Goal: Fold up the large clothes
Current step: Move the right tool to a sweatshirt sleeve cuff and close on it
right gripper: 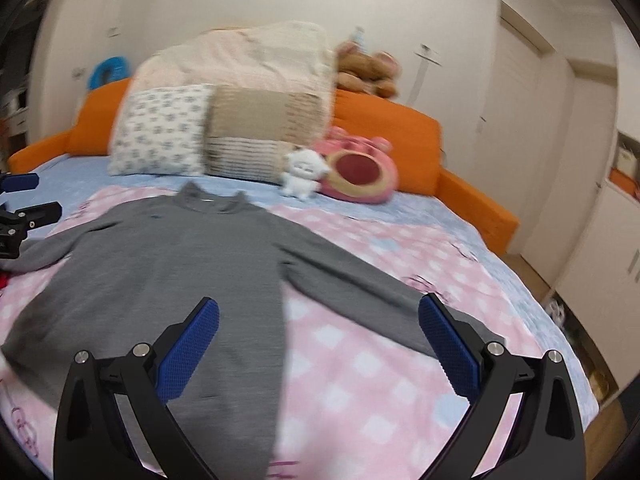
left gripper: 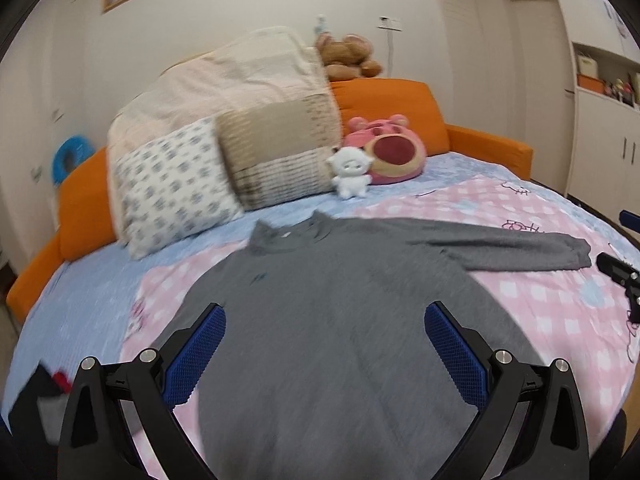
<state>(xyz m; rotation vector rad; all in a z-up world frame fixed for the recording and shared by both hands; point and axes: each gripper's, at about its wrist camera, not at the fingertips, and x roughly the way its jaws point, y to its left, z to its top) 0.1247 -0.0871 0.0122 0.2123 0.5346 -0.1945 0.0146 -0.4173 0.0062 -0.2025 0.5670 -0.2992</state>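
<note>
Hovering over grey sweater (left gripper: 340, 300) spread flat mid-bed, collar toward pillows; our left gripper (left gripper: 325, 352) and right gripper (right gripper: 319, 344) both spread wide, empty. Right sleeve (right gripper: 360, 280) nearest right fingers.

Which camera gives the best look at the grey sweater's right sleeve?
The left wrist view: the right sleeve lies stretched out whole, cuff included, on the bed. In the right wrist view the same sleeve runs diagonally, and its end is hidden behind the right gripper.
</note>
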